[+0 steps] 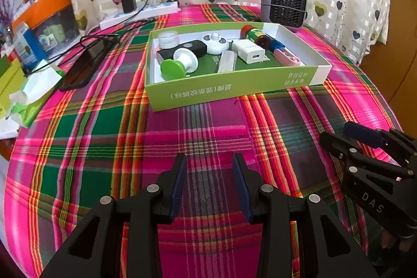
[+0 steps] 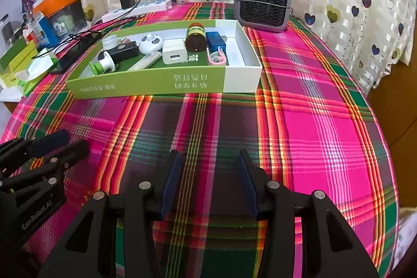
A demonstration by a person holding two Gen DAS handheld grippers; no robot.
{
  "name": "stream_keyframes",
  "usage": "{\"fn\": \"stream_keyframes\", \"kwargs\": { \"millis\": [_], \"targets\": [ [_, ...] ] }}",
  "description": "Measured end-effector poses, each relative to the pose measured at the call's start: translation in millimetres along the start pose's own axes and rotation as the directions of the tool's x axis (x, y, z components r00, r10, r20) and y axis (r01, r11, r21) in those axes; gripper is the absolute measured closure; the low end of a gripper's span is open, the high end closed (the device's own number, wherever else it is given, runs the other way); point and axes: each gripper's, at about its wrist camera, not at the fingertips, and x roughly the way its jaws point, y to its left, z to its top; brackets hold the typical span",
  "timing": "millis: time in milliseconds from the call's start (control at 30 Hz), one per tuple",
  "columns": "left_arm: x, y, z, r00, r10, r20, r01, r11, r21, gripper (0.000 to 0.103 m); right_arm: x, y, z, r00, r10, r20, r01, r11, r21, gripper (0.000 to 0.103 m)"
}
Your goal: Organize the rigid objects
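Box (image 1: 229, 89): shallow green-and-white cardboard tray with printed characters on its near wall, resting on the plaid tablecloth (image 1: 198, 142) toward the far side.
Contents, left to right: clear small jar (image 1: 168, 39), black block (image 1: 182, 48), green-and-white spool (image 1: 178, 64) tipped on its side, white round gadget (image 1: 215, 43), pale flat bar (image 1: 227, 61), white charger (image 1: 248, 51), brown bottle (image 1: 255, 35) with green label lying down, blue item (image 2: 215, 41), pink case (image 1: 286, 57).
Right end of box: bare white floor.
Left gripper (image 1: 209, 184): fingers parted, nothing between them — low over the cloth, well short of the box.
Right gripper (image 2: 208, 181): likewise spread and unloaded, near edge, box well beyond it to the far left.
Far edge: grey fan heater (image 2: 262, 1), white power strip (image 2: 138, 8).
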Motion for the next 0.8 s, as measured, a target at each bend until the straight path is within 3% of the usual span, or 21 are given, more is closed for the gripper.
{"fn": "stream_keyframes", "kwargs": {
  "millis": [800],
  "targets": [
    [-0.9,-2.9,-2.2,1.000,0.014,0.003,-0.014,1.000,-0.008,0.065,-2.6,0.4,-5.1,1.000,-0.011,0.002,0.011,1.000,0.015,0.057]
  ]
}}
